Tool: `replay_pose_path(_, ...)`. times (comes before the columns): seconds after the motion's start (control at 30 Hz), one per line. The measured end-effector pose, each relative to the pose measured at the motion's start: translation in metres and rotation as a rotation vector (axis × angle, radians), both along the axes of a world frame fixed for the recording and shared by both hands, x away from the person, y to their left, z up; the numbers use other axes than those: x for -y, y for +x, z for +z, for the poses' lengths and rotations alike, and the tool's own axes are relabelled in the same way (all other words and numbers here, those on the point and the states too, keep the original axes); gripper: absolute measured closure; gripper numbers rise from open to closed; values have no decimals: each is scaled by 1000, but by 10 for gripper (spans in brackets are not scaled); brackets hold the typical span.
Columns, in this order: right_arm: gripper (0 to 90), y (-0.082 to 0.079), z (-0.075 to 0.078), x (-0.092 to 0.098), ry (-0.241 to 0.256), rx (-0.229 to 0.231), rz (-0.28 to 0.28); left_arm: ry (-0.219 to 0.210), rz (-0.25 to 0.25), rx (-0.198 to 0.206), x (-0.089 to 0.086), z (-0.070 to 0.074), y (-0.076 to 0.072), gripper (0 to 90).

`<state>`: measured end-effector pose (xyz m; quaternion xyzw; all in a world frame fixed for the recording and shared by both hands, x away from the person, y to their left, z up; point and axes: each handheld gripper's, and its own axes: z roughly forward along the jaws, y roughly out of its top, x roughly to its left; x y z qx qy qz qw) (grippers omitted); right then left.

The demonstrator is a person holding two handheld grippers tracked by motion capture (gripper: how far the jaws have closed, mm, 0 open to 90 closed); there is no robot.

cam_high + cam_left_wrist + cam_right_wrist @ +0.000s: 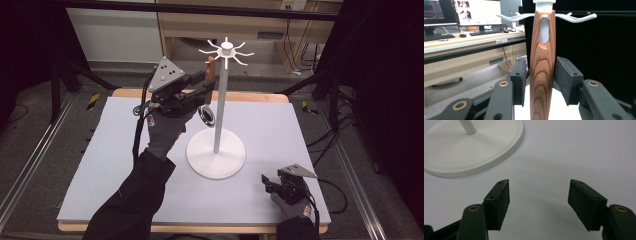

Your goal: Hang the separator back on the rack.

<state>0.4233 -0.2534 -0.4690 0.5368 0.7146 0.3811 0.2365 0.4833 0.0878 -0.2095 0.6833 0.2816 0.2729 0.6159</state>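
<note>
Here the left tongs (209, 79) are raised beside the top of the white stand (216, 150), level with its hooks (226, 51). Between their jaws hangs a wooden handle (542, 72), its slot slipped over one hook (544, 17). In the left gripper view the pads (520, 80) sit just off the handle on either side, spread a little, with a narrow gap showing on each side, so they are not pinching it. Below these tongs a round dark utensil end (206, 116) hangs by the pole.

The right tongs (264, 181) rest low on the tabletop (280, 125), jaws spread wide with nothing between them, the stand's base (474, 152) lying just ahead and to their left.
</note>
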Motion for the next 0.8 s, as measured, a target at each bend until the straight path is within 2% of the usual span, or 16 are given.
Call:
replay_pose_path(0.23, 337, 0, 0, 0, 0, 0, -1, 13, 1, -6, -8, -5, -4, 539)
replay_pose_path(0.47, 332, 0, 0, 0, -2, 1, -3, 21, 10, -22, -27, -14, -8, 478)
replay_pose_path(0.6, 329, 0, 0, 0, 2, -3, -3, 29, 17, -33, -40, -23, -9, 454)
replay_pose_path(0.63, 329, 0, 0, -1, 6, -7, -7, 12, 4, -76, -41, -26, -11, 449)
replay_pose_path(0.7, 328, 0, 0, 0, -4, -2, -3, 33, 11, -52, -49, -32, -9, 436)
replay_pose_path(0.8, 325, 0, 0, 0, -2, -1, -6, 58, 38, -65, -62, -45, -9, 416)
